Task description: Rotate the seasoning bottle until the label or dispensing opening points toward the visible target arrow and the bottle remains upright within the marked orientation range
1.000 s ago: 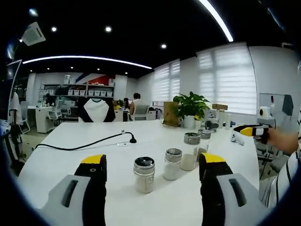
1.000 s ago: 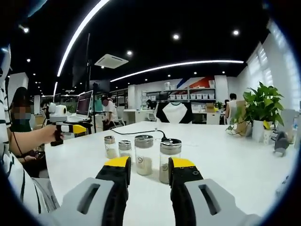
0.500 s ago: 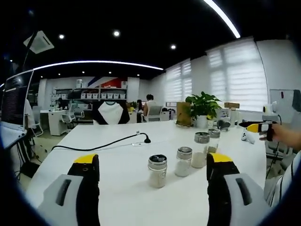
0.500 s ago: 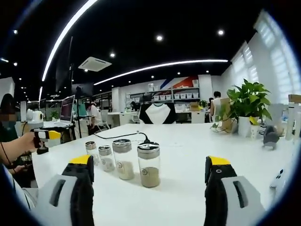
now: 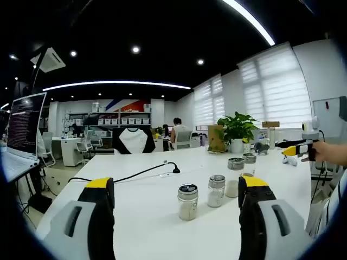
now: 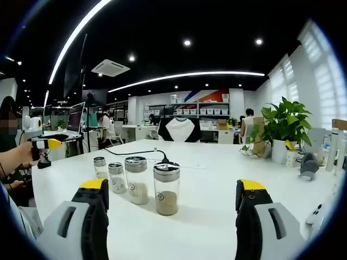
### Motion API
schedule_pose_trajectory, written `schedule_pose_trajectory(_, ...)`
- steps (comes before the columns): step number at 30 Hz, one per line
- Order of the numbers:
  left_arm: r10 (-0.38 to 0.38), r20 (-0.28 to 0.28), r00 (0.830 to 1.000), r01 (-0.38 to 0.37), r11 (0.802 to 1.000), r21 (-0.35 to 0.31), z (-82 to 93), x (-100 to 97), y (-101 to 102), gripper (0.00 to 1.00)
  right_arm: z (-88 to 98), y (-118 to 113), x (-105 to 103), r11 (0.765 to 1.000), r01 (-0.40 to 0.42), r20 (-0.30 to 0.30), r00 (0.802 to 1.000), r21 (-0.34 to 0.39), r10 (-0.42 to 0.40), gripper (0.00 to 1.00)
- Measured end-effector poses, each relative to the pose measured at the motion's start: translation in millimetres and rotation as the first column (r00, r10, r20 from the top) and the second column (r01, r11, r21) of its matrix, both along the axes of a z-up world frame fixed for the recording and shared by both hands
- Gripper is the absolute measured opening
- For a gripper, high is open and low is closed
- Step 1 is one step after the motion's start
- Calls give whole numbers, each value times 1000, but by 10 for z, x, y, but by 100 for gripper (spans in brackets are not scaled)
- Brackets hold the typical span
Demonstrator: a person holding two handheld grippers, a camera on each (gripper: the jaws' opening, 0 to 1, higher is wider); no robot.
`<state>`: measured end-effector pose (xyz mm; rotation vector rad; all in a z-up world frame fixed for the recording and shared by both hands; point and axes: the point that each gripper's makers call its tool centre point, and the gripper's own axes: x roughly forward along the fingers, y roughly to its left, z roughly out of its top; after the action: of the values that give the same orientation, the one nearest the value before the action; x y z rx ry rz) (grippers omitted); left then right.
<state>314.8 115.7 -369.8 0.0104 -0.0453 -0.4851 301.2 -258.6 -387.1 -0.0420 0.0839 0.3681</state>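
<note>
Several glass seasoning bottles with metal lids stand upright in a row on the white table [image 5: 141, 216]. In the left gripper view the nearest bottle [image 5: 187, 202] holds pale powder, and two more bottles [image 5: 216, 190] [image 5: 234, 181] trail off to the right. My left gripper [image 5: 177, 184] is open, short of that row. In the right gripper view the nearest bottle [image 6: 166, 189] holds brownish seasoning, with another bottle [image 6: 136, 180] to its left. My right gripper [image 6: 172, 184] is open and wide, with the nearest bottle ahead of its jaws. I see no arrow mark.
A black cable [image 5: 135, 174] with a plug lies across the table. A potted plant [image 6: 283, 129] and small items stand at the table's far end. A monitor [image 5: 24, 132] stands at the left edge. People sit at desks behind.
My right gripper's jaws have gone from nearly together to wide apart. Both cameras shifted, so the bottles sit a little differently in each view. The left jaws stay wide.
</note>
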Motion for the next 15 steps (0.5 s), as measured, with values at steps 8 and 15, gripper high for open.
schedule_pose_trajectory(8, -13, 81, 997, 11, 1000, 23, 108, -77, -73, 100, 40, 10, 6, 1000, -5, 66, 998, -31, 7, 100)
schedule_pose_trajectory(15, -3, 153, 988, -2, 1000, 29, 172, -78, -74, 100, 94, 69, 27, 1000, -27, 135, 990, -13, 28, 100)
